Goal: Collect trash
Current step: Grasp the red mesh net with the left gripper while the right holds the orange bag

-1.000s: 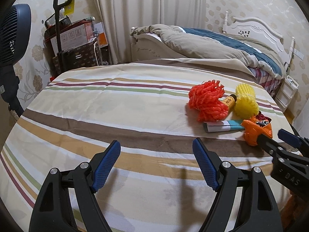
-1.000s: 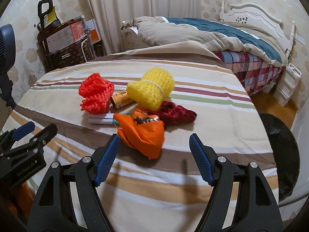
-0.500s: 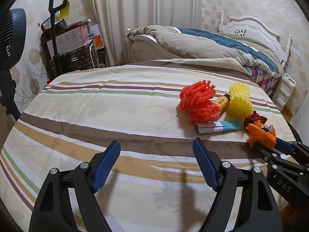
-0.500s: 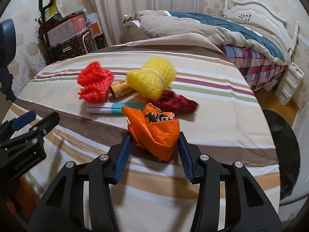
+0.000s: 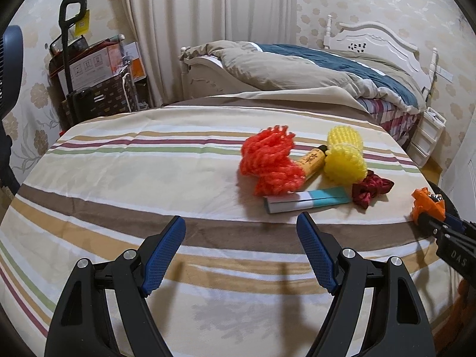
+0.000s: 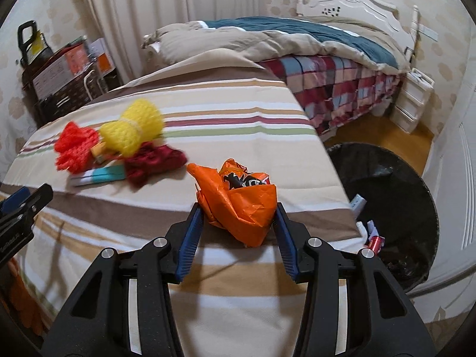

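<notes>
The right tool (image 6: 236, 217) is closed on a crumpled orange wrapper (image 6: 238, 199), its 2 blue pads pressing either side; the wrapper's print is too creased to read. From the left wrist view only the right tool's tip and a scrap of the wrapper (image 5: 428, 203) show at the frame's right edge. The tool points over the right edge of the striped bench (image 6: 226, 125), beside a black bin (image 6: 395, 205) whose far side is cut off; small bits lie inside, hard to make out.

The left tool (image 5: 241, 238) hangs low over the bench, wide open and holding nothing. Ahead of it lie a red net (image 5: 267, 163), a yellow net (image 5: 345, 157), a tube (image 5: 312, 162) partly hidden between them, a teal box (image 5: 309, 199) and a dark red scrap (image 5: 372, 189).
</notes>
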`<state>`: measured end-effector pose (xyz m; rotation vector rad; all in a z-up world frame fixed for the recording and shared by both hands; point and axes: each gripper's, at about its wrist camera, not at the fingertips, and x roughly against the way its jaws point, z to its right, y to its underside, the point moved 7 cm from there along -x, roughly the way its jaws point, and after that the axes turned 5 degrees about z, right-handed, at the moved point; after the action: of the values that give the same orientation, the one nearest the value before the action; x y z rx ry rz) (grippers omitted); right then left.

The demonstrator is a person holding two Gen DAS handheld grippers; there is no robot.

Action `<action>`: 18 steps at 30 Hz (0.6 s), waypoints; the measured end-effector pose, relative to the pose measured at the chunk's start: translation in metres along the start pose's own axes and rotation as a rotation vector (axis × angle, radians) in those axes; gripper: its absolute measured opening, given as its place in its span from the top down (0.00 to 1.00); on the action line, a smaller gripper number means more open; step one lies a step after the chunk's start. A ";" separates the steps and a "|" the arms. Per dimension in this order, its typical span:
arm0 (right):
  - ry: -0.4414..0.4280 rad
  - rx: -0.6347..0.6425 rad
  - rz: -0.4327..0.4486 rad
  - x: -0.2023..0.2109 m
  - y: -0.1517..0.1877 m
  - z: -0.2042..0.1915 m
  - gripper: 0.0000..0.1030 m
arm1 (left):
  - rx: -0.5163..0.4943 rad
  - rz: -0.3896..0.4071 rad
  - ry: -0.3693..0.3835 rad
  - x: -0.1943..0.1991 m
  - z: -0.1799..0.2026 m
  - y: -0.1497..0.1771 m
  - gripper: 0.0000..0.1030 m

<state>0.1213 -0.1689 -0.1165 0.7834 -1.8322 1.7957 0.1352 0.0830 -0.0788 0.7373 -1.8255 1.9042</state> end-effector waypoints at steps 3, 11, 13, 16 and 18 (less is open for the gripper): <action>-0.016 -0.012 -0.009 -0.007 -0.003 0.003 0.56 | -0.006 0.006 0.004 -0.002 0.005 -0.003 0.25; -0.019 -0.013 -0.026 -0.020 -0.011 0.005 0.58 | -0.028 0.009 0.016 -0.011 0.020 -0.010 0.25; -0.021 -0.011 -0.031 -0.024 -0.013 0.005 0.60 | -0.032 0.011 0.015 -0.015 0.022 -0.014 0.25; -0.023 -0.001 -0.036 -0.027 -0.015 0.003 0.60 | -0.034 0.013 0.010 -0.018 0.023 -0.017 0.25; -0.023 0.002 -0.039 -0.030 -0.018 0.002 0.60 | -0.031 0.013 0.006 -0.022 0.022 -0.020 0.25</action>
<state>0.1558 -0.1681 -0.1239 0.8379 -1.8170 1.7716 0.1669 0.0639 -0.0760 0.7109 -1.8564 1.8800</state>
